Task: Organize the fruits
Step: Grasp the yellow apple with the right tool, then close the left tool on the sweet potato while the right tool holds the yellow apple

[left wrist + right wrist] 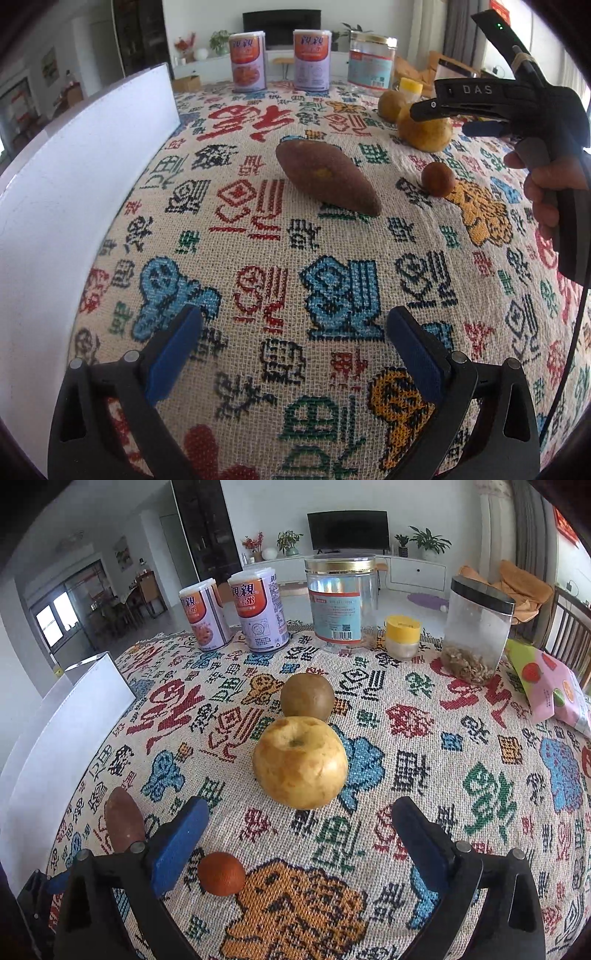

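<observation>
A yellow apple [301,762] lies on the patterned cloth just ahead of my right gripper [299,823], which is open with nothing between its blue pads. A round brown fruit [306,698] sits right behind the apple. Near the right gripper's left finger lie a small orange-brown fruit [221,873] and a sweet potato [123,823]. My left gripper [295,332] is open over bare cloth. The sweet potato [327,177] and the small fruit [437,179] lie beyond it. The right gripper [439,120], held in a hand, partly hides the apple [424,133].
A white box [74,184] stands along the left side of the table. Two cans [205,618], a clear jar [341,598], a small yellow-lidded jar [402,635] and a black-lidded container [476,627] line the far edge. At the right lies a pink packet [550,686].
</observation>
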`<state>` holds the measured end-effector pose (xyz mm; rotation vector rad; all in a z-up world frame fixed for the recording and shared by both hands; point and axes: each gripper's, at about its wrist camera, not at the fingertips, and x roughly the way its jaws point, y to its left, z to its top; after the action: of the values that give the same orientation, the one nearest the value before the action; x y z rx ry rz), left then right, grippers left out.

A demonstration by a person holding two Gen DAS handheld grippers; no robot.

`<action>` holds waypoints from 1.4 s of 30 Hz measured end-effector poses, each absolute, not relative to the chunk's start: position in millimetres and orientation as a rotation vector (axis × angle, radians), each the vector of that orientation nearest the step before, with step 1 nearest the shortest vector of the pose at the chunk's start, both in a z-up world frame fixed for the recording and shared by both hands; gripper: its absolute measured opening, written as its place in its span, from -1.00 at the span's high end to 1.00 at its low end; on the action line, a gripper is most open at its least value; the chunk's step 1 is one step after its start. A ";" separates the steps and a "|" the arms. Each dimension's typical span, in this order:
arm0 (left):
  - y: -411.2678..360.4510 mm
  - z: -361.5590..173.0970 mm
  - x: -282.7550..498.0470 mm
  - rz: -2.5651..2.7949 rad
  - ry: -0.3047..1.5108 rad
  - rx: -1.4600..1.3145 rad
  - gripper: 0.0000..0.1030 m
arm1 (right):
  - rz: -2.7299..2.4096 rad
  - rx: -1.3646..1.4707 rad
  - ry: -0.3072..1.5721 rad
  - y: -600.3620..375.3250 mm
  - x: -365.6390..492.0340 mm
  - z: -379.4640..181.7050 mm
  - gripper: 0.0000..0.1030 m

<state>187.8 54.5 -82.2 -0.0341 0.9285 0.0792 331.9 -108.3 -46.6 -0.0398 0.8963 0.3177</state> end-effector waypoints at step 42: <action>53.9 -82.3 188.5 0.080 0.926 -0.033 -0.97 | 0.122 -0.101 0.946 -214.1 122.0 -87.2 -1.00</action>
<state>188.5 53.9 -82.3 -0.0329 0.9263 0.0796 122.0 -214.1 -87.2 -0.1006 0.9458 0.1217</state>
